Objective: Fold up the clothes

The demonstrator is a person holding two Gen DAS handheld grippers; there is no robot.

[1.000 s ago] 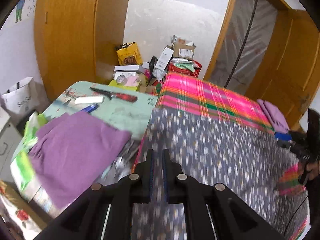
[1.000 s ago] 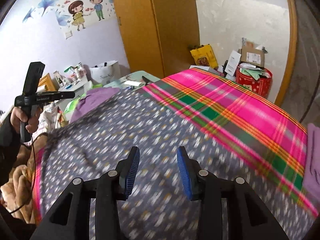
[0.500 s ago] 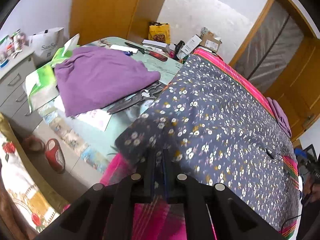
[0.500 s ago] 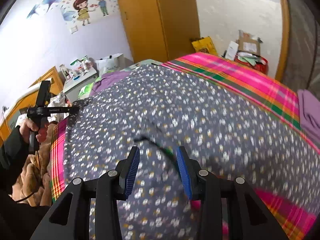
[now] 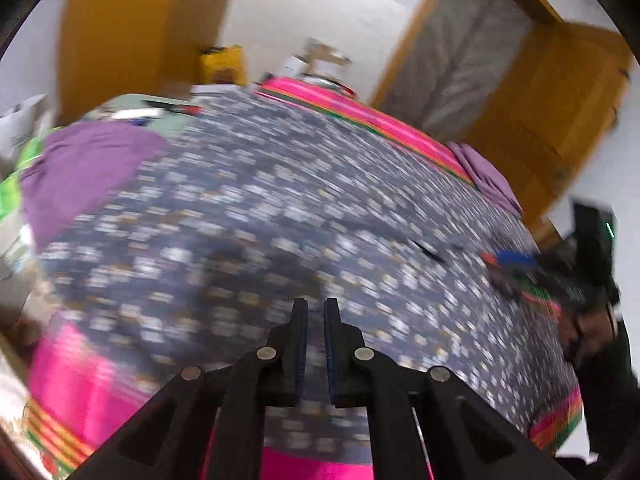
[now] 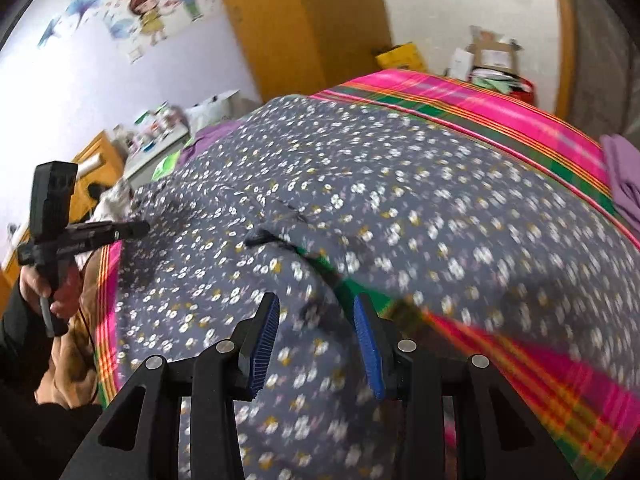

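Only the right wrist view shows cartoon wall stickers (image 6: 160,4); the floral garment (image 5: 280,208) lies spread on the plaid bed (image 5: 360,116); left gripper (image 5: 315,308) near-closed, empty; right gripper (image 6: 316,312) open above it.

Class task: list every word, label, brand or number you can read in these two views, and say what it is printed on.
No text can be read in either view.
white bag: grey print, too blurred to read.
yellow bag: print blurred.
cardboard box: label too small to read.
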